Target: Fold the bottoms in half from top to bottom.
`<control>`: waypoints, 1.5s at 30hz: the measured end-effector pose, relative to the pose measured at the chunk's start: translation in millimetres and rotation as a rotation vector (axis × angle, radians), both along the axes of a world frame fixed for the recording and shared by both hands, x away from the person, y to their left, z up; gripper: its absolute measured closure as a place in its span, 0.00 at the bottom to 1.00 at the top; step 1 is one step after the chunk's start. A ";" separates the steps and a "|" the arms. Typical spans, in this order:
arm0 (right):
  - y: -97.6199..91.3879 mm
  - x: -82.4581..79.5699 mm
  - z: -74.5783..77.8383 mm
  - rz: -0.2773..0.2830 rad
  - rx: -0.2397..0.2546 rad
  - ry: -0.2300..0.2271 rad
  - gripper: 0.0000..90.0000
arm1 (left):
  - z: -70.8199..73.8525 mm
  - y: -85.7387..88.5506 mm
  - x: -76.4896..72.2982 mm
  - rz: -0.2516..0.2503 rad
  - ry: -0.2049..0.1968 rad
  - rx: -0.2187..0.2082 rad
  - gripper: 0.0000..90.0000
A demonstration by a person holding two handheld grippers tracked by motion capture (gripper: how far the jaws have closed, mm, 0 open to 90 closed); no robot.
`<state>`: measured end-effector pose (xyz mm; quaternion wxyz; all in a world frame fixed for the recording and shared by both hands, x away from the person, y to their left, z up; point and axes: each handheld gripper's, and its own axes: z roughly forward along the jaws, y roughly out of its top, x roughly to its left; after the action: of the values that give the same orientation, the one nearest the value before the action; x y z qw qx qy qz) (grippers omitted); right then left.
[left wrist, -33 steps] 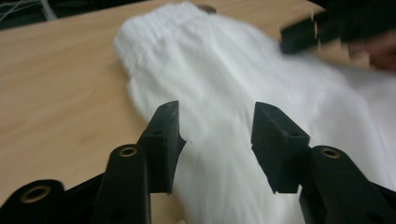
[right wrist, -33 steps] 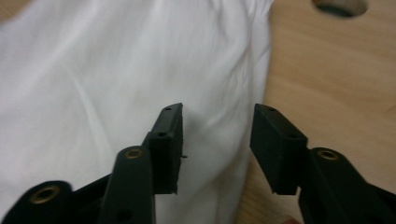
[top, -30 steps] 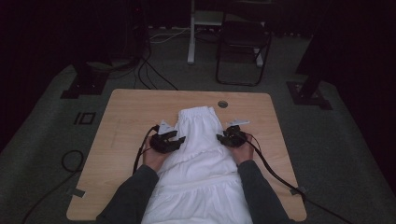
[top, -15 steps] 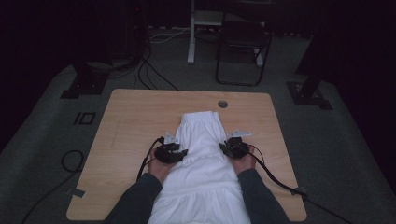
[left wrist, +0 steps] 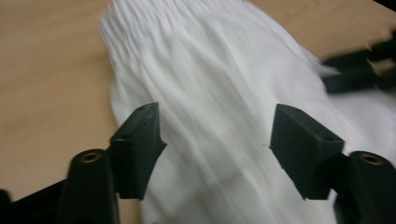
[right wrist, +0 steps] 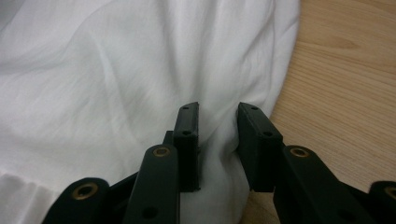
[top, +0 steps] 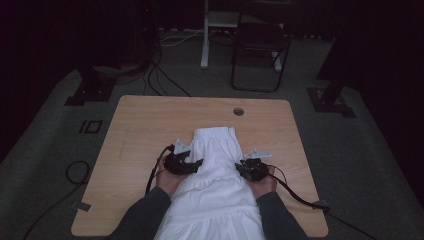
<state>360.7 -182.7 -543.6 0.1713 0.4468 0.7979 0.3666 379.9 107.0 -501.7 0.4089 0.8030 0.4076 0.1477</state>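
Observation:
A white pleated garment lies lengthwise on the wooden table, its gathered waistband at the far end and its hem hanging over the near edge. My left gripper hovers at the garment's left side. Its jaws have just been opening and stand wide over the cloth without pinching it; in the left gripper view that gripper is open. My right gripper is at the garment's right edge. In the right gripper view it is shut on a bunched fold of the garment.
A round cable hole sits near the table's far edge. Behind the table stand a dark chair and a white post. Cables trail from both grippers across the table and onto the grey floor.
Both hands have drawn back toward the near edge and the garment has slid with them. The left jaws have opened wider.

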 end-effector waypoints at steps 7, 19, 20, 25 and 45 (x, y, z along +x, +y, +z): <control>-1.2 -1.1 -1.5 -0.001 0.012 -0.010 0.77 | -26.2 -13.9 52.1 0.071 0.055 0.069 0.32; -6.5 16.2 20.8 0.095 0.040 0.001 0.51 | -39.2 -10.0 57.5 0.086 0.070 0.060 0.33; -5.5 21.1 27.8 0.091 0.043 -0.019 0.45 | -39.4 -10.2 57.4 0.086 0.069 0.059 0.33; 7.0 63.3 41.7 0.056 0.063 -0.012 0.27 | -39.9 -10.8 56.9 0.085 0.061 0.066 0.33; 29.2 99.0 10.3 -0.030 -0.023 0.107 0.75 | -39.0 -8.5 57.6 0.119 0.051 0.104 0.33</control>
<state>459.7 -153.5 -533.4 0.1389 0.4756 0.8033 0.3305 437.5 98.5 -540.7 0.3467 0.8009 0.4568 0.1722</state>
